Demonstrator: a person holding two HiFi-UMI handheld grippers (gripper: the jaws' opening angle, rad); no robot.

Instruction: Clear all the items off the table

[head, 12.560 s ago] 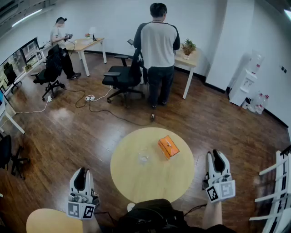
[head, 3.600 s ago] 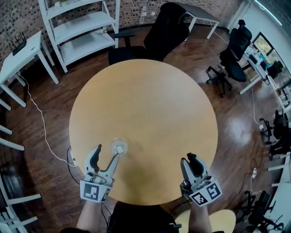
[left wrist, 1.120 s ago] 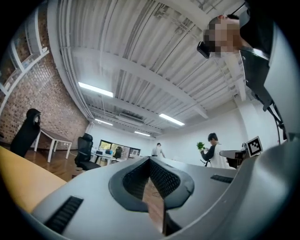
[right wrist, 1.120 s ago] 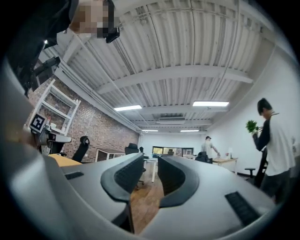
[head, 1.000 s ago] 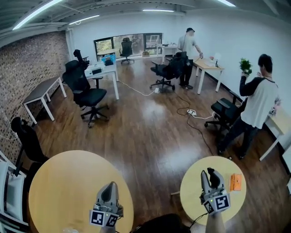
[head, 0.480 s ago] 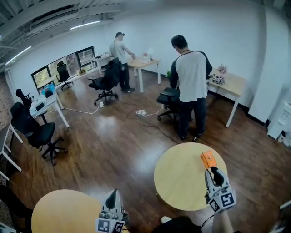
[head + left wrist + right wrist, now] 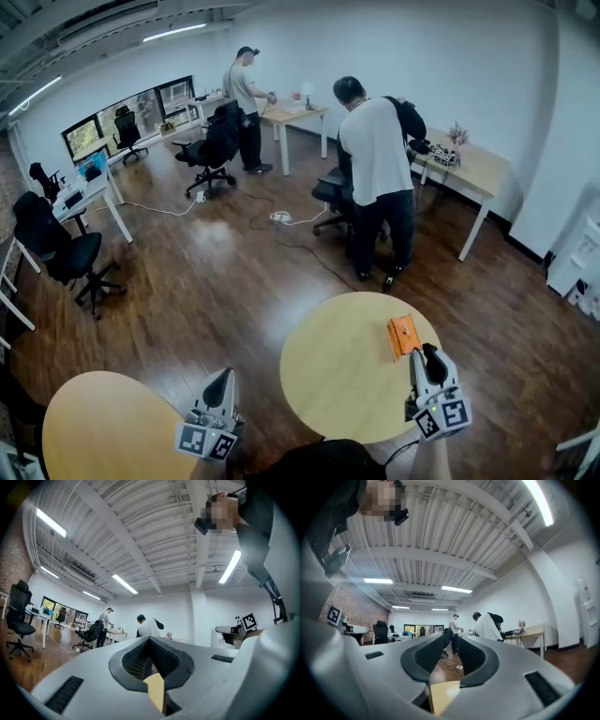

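I've swung round since a second ago: the round bench [image 7: 328, 375] carrying the orange box [image 7: 403, 335] now lies straight ahead. The box sits near its far edge, just beyond my right claw [image 7: 429, 354], whose jaws stand slightly apart and empty. My left claw [image 7: 221, 377] is closed on nothing. I judge the box is next to clear.

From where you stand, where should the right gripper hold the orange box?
Probably grip the orange box across its narrow width, at the near short end. It lies flat, its length pointing away, just ahead of the right gripper, so come from the near side.
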